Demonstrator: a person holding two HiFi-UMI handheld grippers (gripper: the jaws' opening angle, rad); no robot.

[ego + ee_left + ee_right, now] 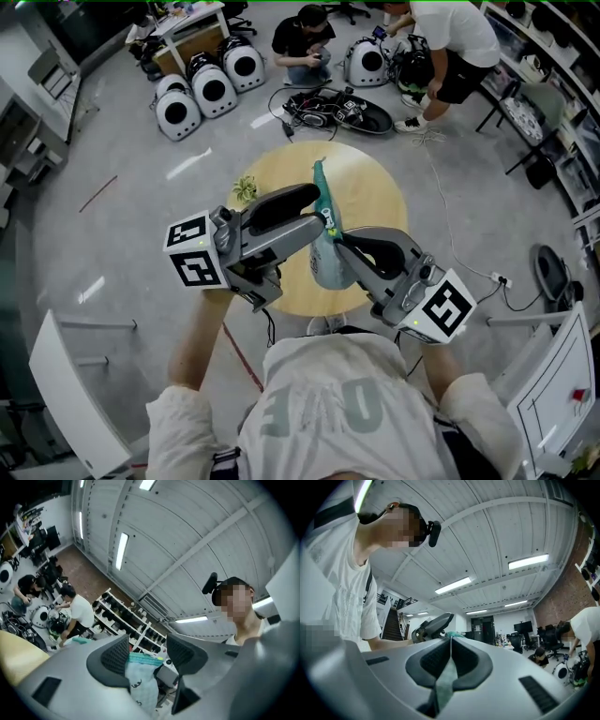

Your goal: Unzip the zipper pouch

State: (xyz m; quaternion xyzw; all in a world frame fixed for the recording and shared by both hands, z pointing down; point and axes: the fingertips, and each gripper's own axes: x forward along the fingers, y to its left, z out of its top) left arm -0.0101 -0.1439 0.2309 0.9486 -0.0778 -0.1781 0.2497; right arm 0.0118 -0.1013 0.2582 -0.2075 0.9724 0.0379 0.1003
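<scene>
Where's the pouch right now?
Head view, centre: the pouch hangs above the round table, pinched in the right gripper, between the open fingers of the left gripper.

Pouch [328,265] in right gripper [339,241]: pale mint-white fabric w/ small dark print, teal zip strip on top. Left gripper [319,211] & right: grey, blk ribbed pads, blk/wht square-marker cubes. Table [377,195] under both: light yellow wood.

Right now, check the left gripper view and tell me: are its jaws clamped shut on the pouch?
No, the left gripper has its jaws standing wide apart, with the pouch in the gap between them, not pinched.
</scene>
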